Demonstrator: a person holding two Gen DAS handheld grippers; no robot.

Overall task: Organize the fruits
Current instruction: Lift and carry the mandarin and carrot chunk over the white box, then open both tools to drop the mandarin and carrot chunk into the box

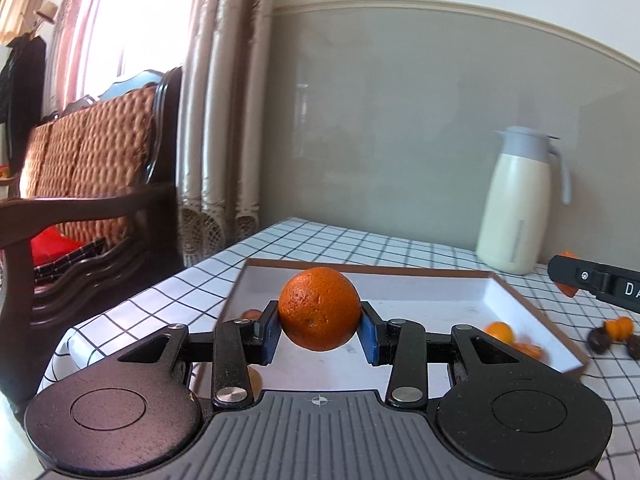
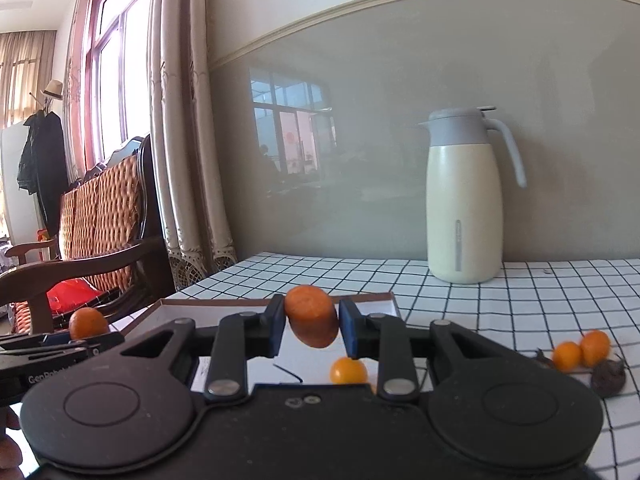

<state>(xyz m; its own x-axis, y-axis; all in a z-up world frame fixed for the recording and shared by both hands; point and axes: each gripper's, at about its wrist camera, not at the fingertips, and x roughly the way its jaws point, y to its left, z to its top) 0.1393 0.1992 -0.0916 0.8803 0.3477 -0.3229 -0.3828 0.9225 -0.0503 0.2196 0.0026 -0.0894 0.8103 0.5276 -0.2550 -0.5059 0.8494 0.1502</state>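
Carrying both fruits above the tray [image 1: 520, 300], your left tool [image 1: 320, 334] pinches a round orange [image 1: 319, 308] and your right tool [image 2: 312, 330] a carrot-like piece [image 2: 313, 316]; either shallow, off-centre pinch could slip and roll fruit off the surface [image 2: 520, 292].

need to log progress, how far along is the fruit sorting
Partly done. Done: a few small orange fruits already lie in the white tray, one showing below the right claw. In hand: the left claw is shut on an orange and the right claw on a smaller orange fruit, both over the tray. Left: two small orange fruits and a dark fruit on the checked tablecloth.
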